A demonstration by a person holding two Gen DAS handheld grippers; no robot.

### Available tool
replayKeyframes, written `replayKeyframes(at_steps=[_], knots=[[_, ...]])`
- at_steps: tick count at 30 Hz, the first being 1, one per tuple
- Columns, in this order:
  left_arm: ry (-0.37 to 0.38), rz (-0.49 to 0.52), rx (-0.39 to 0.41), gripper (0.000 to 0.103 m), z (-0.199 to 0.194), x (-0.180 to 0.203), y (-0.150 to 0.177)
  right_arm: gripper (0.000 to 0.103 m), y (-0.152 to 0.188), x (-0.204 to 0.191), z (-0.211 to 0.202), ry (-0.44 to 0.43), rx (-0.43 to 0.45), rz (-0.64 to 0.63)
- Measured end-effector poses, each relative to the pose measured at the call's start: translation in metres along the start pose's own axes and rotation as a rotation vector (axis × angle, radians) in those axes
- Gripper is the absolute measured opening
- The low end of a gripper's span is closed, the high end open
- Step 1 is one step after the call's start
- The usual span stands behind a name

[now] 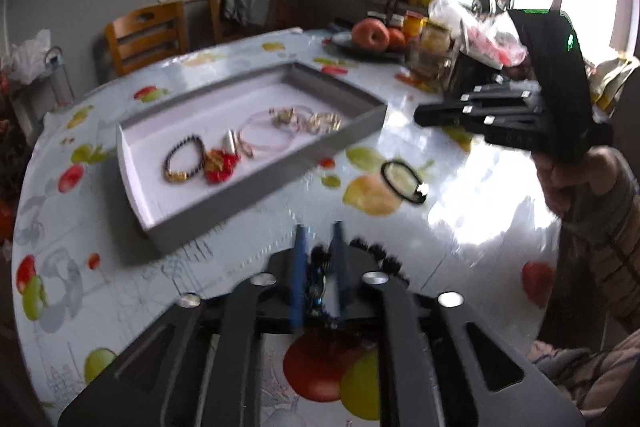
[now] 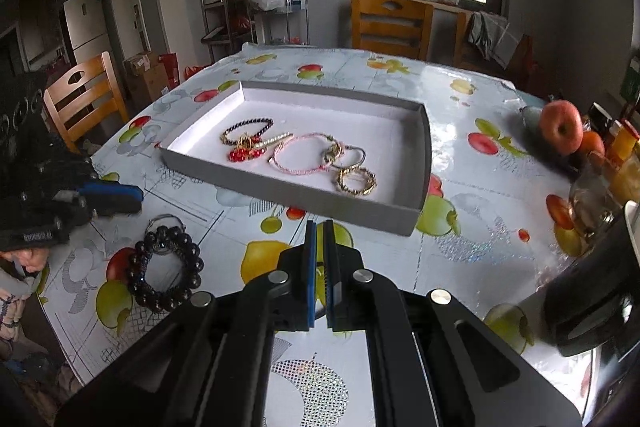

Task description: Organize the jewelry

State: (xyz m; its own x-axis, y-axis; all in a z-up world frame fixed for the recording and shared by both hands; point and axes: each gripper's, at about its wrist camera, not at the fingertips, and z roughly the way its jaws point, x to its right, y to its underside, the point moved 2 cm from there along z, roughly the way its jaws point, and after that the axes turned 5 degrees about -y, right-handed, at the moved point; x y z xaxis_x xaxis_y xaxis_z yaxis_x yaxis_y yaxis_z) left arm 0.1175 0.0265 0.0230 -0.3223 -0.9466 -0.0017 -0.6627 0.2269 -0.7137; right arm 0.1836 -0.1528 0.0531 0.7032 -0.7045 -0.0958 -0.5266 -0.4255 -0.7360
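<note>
Hovering over the fruit-print table point(image 2: 472, 95), the left gripper point(image 1: 320, 235) is showing its blue fingers slightly parted, a dark beaded bracelet point(image 2: 164, 269) lying on the near left edge (whether the pads are pressing on it is unclear through the blur). A grey tray point(image 2: 296, 193) at mid-table is carrying assorted jewelry point(image 2: 296, 151). The right gripper point(image 2: 321, 231) is keeping its fingers closed, apparently on nothing, while a black hair tie point(image 1: 404, 182) is lying beside the tray's right side.
</note>
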Motion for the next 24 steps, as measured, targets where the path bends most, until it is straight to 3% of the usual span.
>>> replayKeyframes(at_steps=[2,5,12,13,16,19,24], knots=[[-0.007,0.019,-0.020,0.033,0.007,0.004,0.008,0.003,0.004,0.000,0.002,-0.002,-0.007,0.005],[-0.036,0.041,-0.045,0.040,0.014,0.007,0.014,0.003,0.010,0.002,0.009,-0.007,-0.035,0.010],[-0.038,0.024,-0.081,0.042,0.024,0.001,0.019,0.003,0.025,0.010,0.026,-0.012,-0.090,0.046],[-0.033,0.022,-0.086,0.041,0.025,0.001,0.019,0.003,0.026,0.011,0.028,-0.012,-0.093,0.050],[-0.012,0.007,-0.109,0.023,0.030,0.000,0.022,0.003,0.029,0.014,0.032,-0.017,-0.106,0.062],[-0.001,-0.007,-0.092,0.014,0.027,-0.002,0.020,0.006,0.031,0.015,0.037,-0.014,-0.124,0.064],[0.000,-0.010,-0.045,0.014,0.014,-0.002,0.017,0.018,0.035,0.021,0.045,0.009,-0.147,0.077]])
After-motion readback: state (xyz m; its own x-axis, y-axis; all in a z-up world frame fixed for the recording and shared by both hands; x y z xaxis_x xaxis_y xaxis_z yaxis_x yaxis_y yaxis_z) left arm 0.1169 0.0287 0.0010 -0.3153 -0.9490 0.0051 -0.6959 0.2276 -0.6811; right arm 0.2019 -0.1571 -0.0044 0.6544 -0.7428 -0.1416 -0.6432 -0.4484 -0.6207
